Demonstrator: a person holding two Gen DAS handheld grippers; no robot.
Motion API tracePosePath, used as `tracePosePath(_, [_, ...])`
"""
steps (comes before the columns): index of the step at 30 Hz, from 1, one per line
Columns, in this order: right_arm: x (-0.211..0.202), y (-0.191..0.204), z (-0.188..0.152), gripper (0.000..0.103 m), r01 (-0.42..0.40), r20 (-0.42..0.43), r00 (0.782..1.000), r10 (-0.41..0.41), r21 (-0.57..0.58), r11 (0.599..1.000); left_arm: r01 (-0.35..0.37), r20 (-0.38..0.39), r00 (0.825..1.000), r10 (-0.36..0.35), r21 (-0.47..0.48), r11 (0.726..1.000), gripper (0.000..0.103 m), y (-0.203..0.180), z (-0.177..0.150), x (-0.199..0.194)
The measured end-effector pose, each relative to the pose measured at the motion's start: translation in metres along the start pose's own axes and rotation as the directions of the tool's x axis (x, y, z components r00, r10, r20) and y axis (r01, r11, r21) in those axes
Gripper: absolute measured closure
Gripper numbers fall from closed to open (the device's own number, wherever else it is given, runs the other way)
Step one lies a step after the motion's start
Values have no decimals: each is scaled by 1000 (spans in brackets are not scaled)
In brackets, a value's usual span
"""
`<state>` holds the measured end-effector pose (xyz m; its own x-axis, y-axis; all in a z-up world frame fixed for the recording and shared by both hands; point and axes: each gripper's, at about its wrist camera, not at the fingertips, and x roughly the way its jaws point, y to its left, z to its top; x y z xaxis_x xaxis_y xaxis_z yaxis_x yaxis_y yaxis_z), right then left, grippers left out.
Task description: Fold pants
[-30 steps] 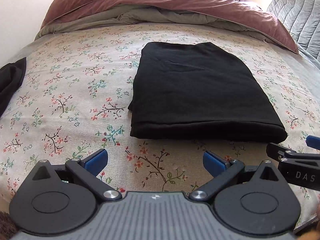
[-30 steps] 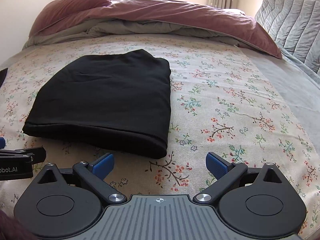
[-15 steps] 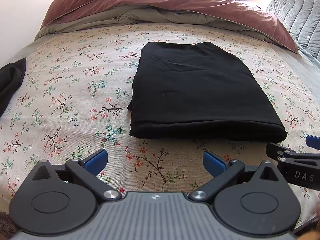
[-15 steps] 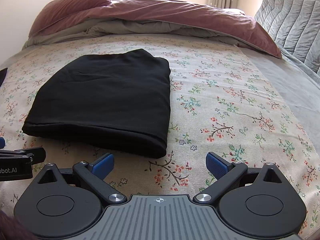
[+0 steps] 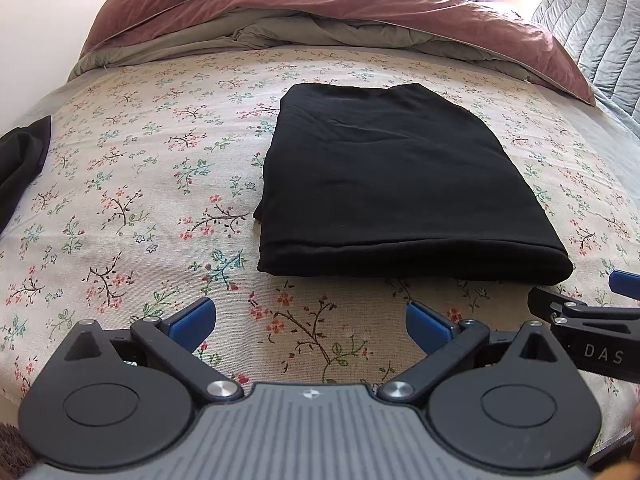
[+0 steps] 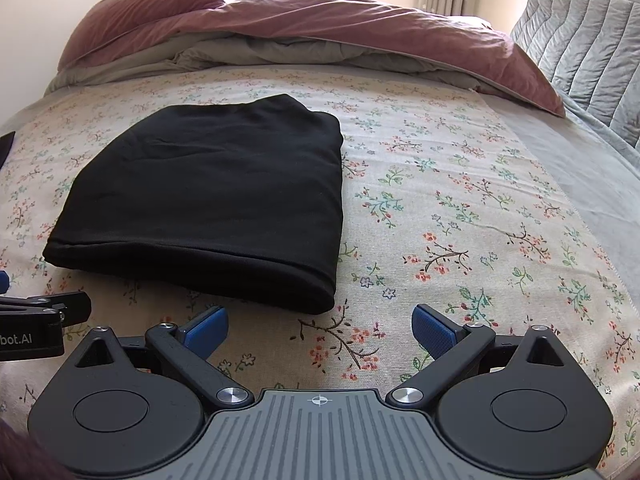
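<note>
While I am holding both tools low over the near edge of the bed, I am reading the scene from the left across. Far left, a dark cloth [image 5: 22,160] is lying at the edge of the floral sheet [image 5: 132,184]; I am not able to tell what garment it is, since only a corner is showing. My left gripper [image 5: 310,320] is hovering just short of the pants' near fold, its blue pads spread wide apart and gripping nothing.

Centre, the black pants [image 5: 384,184] are sitting on the floral sheet as a compact rectangle, layers stacked, the rounded fold facing me and the edges looking fairly square. Beyond them a pink duvet [image 5: 360,12] is bunched at the head of the bed.

To the right, my right gripper [image 6: 320,326] is likewise spread and empty, hanging just off the bundle's right near corner, with bare sheet ahead of it and a grey quilted cushion [image 6: 588,44] further right.

I am judging the folding as essentially finished. If anything is remaining, it is calling for a light tidy of the left side, where a layer is peeking out slightly, or simply backing both tools away without snagging the cloth.
</note>
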<state>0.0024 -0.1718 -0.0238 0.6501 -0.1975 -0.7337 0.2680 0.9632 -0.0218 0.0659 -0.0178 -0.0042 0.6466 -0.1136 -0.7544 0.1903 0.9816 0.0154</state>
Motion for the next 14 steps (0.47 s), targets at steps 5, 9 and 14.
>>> tracePosePath(5, [1, 0, 0, 4, 0, -1, 1000, 0, 0, 1000, 0, 0, 1000, 0, 0, 1000, 0, 0, 0, 0])
tracePosePath(9, [1, 0, -1, 4, -1, -1, 1000, 1, -1, 1000, 2, 1, 1000, -2, 2, 1000, 0, 0, 0, 0])
tracePosePath(14, [1, 1, -1, 4, 0, -2, 1000, 0, -1, 1000, 20, 0, 1000, -20, 16, 1000, 0, 0, 1, 1])
